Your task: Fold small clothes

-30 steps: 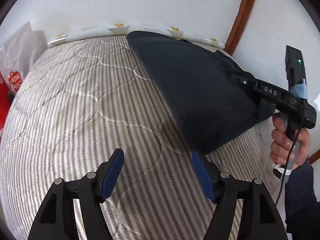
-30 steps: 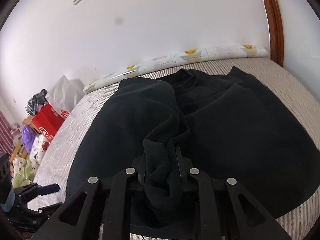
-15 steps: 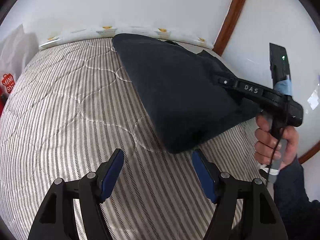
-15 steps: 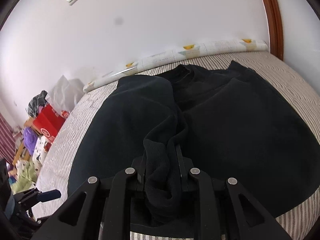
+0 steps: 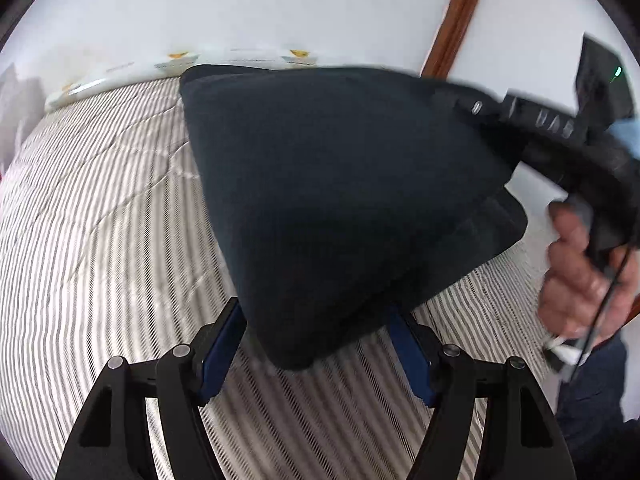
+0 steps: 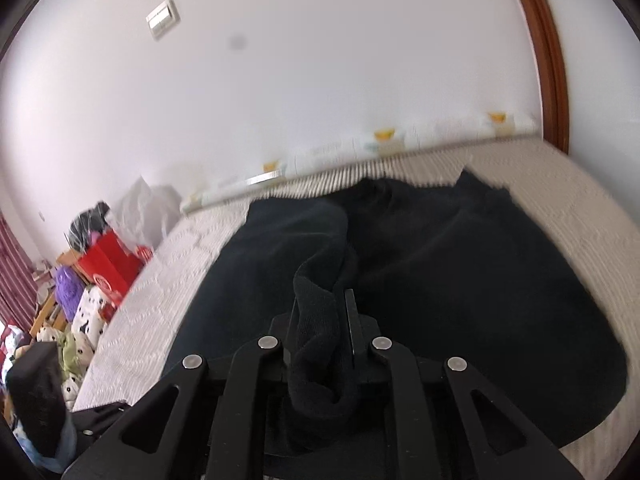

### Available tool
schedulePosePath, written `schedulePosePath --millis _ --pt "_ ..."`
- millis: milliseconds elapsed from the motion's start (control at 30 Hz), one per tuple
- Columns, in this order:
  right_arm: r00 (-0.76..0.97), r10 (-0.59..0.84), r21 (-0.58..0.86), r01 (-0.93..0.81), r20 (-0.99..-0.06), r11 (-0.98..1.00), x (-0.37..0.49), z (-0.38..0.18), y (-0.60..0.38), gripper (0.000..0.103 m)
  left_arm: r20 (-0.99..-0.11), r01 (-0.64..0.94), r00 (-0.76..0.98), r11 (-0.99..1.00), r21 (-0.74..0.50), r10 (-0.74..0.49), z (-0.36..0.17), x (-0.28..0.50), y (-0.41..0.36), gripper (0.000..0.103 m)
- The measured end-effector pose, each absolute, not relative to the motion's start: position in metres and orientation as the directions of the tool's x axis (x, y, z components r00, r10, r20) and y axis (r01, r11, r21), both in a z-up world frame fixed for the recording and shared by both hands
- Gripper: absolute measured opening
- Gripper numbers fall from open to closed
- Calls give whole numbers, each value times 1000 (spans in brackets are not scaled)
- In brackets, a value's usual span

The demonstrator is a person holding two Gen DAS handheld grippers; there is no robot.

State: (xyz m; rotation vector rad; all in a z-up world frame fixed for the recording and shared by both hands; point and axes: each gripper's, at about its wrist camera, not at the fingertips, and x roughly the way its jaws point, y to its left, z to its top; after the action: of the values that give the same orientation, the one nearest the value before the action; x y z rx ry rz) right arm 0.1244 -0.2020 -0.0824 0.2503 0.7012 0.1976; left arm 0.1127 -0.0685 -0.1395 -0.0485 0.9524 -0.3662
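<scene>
1. Where the striped quilted bed (image 5: 100, 240) fills the left wrist view, a dark navy garment (image 5: 340, 184) lies spread over its right half, one lower corner hanging down toward the camera.
2. The left gripper (image 5: 316, 356) stands with its blue-padded fingers (image 5: 218, 350) well apart, and the hanging corner of the garment sits in the gap between them; the pads do not press on it.
3. The right gripper (image 6: 324, 320) is clamped on a bunched fold of the garment (image 6: 460, 280), its jaws having just been closing on that cloth, which spills down between the fingers toward the camera.
4. From the right wrist view, the rest of the garment lies flat across the bed (image 6: 580, 208), reaching back toward the far edge by the wall.
5. In the left wrist view the right gripper (image 5: 472, 112) reaches in from the right edge, gripping the garment's lifted side, so the cloth rises from the bed toward it.
6. The person's right hand (image 5: 584, 276) wraps the handle below that gripper, with a dark sleeve (image 5: 596, 412) under it and a thin black cable (image 5: 600, 312) running down past the fingers.
7. A white patterned cushion strip (image 5: 180, 62) runs along the far side of the bed against the white wall (image 6: 320, 80).
8. A brown wooden frame (image 6: 548, 52) rises at the right of the wall.
9. Left of the bed, in the right wrist view, a red bag (image 6: 108, 260), a purple item (image 6: 66, 292) and spotted fabric (image 6: 86, 320) are piled together.
</scene>
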Motion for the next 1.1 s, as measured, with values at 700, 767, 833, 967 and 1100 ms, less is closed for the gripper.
schedulePosePath --millis 700,767,833,967,1100 --pt "763 -44 139 174 -645 975 99 -116 -352 14 -777 358 545 926 -122 -313 -146 129 -151 59" --pt "756 -42 139 174 -653 975 95 -119 -351 19 -773 360 553 926 -116 -312 -147 129 -155 51" --pt "752 -44 146 185 -658 972 90 -120 -351 23 -770 354 564 930 -102 -299 -147 133 -161 44" --pt "738 -68 141 217 -671 966 81 -122 -355 45 -766 347 561 929 -128 -314 -147 138 -159 36" --pt "707 -35 178 226 -706 958 84 -133 -355 45 -762 343 557 927 -150 -330 -144 138 -149 28"
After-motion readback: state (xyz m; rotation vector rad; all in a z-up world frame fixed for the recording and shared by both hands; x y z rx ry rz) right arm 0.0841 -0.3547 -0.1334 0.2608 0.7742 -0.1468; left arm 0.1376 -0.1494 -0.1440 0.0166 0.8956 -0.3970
